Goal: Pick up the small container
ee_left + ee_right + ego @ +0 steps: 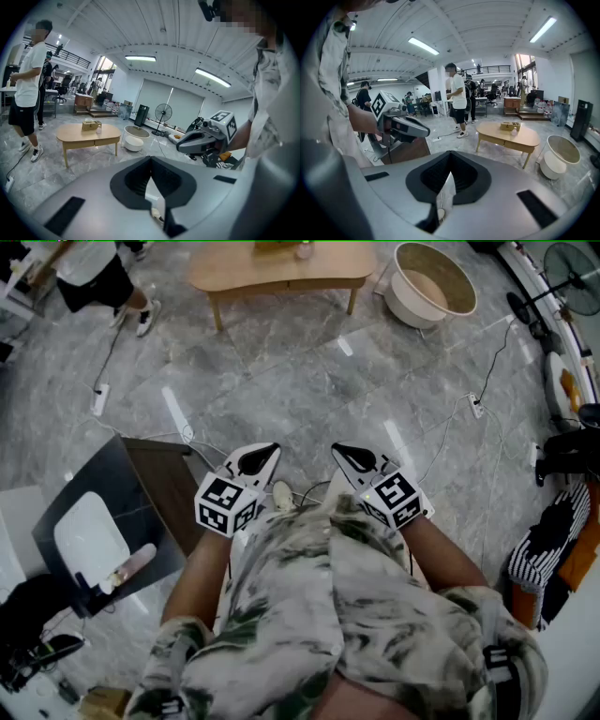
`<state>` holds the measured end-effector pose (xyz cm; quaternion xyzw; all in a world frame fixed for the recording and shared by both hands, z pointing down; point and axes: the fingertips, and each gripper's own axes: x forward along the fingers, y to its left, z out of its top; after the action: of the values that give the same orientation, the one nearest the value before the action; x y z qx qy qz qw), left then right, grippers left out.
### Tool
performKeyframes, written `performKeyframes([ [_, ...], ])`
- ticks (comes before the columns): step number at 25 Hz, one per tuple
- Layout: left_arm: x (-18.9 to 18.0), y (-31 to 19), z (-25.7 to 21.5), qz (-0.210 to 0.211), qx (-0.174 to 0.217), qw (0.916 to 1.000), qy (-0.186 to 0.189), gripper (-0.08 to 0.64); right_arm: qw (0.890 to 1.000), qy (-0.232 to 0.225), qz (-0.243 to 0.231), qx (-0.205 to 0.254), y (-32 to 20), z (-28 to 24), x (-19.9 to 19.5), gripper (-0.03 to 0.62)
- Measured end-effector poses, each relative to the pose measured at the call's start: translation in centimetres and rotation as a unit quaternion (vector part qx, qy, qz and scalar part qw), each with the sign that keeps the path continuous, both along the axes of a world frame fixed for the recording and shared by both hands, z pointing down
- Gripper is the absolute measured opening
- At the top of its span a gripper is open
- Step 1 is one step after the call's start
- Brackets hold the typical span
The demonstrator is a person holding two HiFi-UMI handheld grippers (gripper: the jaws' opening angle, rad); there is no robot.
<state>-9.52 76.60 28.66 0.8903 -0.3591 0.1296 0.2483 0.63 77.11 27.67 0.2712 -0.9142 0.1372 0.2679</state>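
A large hall with a grey marble floor (281, 371) is seen, with a wooden coffee table (272, 273) far ahead. The small container (514, 131) is set on it beside a brown box (508, 125). The left gripper (265, 454) and right gripper (343, 454) are held well apart from it, jaws pressed together, nothing gripped.

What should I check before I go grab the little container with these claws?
1. The left claw is empty: ok, it is shut on nothing.
2. The right claw is empty: ok, it is shut on nothing.
3. The claws are open for grabbing: not ok, both are shut.
4. The small container is found: cannot tell for sure. Something small and pale stands beside the box on the wooden table.
5. The table is within reach: not ok, it stands far across the floor.
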Motion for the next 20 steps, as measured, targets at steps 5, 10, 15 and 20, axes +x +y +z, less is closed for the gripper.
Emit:
performKeyframes([
  [5,-0.6,-0.9,0.3,-0.007,0.003,1.0000,0.004,0.023,1.000,0.001,0.006,-0.003,-0.2,-0.2,-0.4,0.018],
  [10,-0.9,-4.2,0.2,-0.017,0.008,0.9998,-0.006,0.023,1.000,-0.002,0.007,-0.004,-3.4,-0.1,0.4,0.018],
  [15,-0.6,-9.8,0.7,-0.040,0.009,0.9992,-0.003,0.026,1.000,-0.016,-0.008,-0.017,-8.2,0.8,1.0,0.020],
  [20,0.7,-17.6,0.5,-0.053,0.013,0.9984,-0.016,0.150,0.999,-0.029,-0.032,-0.017,-14.6,1.2,2.3,0.020],
])
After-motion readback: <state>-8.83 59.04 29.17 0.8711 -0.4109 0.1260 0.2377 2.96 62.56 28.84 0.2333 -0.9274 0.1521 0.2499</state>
